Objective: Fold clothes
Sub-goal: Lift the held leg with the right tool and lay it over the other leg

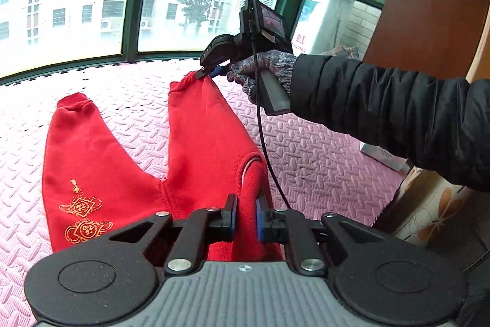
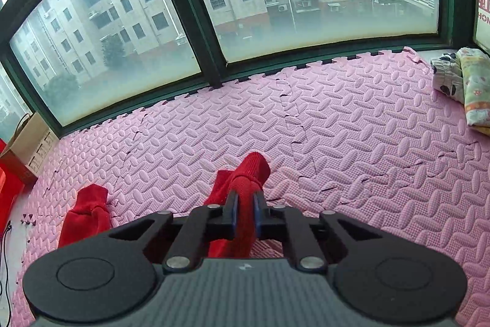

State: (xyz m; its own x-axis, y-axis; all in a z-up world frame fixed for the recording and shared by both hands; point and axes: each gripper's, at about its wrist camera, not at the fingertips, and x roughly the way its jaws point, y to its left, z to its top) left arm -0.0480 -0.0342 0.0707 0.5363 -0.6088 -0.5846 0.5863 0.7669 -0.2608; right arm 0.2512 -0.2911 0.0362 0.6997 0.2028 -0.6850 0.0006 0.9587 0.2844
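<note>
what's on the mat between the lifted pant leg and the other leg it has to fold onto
Nothing visible. The right gripper holds one cuff of the red pants, the left gripper the waist edge. Only bare pink foam mat lies between that leg and the flat leg with the gold print.

Black puffer sleeve (image 1: 398,112), grey knit glove (image 1: 269,66), black cable (image 1: 266,155).

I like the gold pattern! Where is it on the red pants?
In the left wrist view, the gold pattern sits low on the left leg of the red pants, near the left gripper.
</note>
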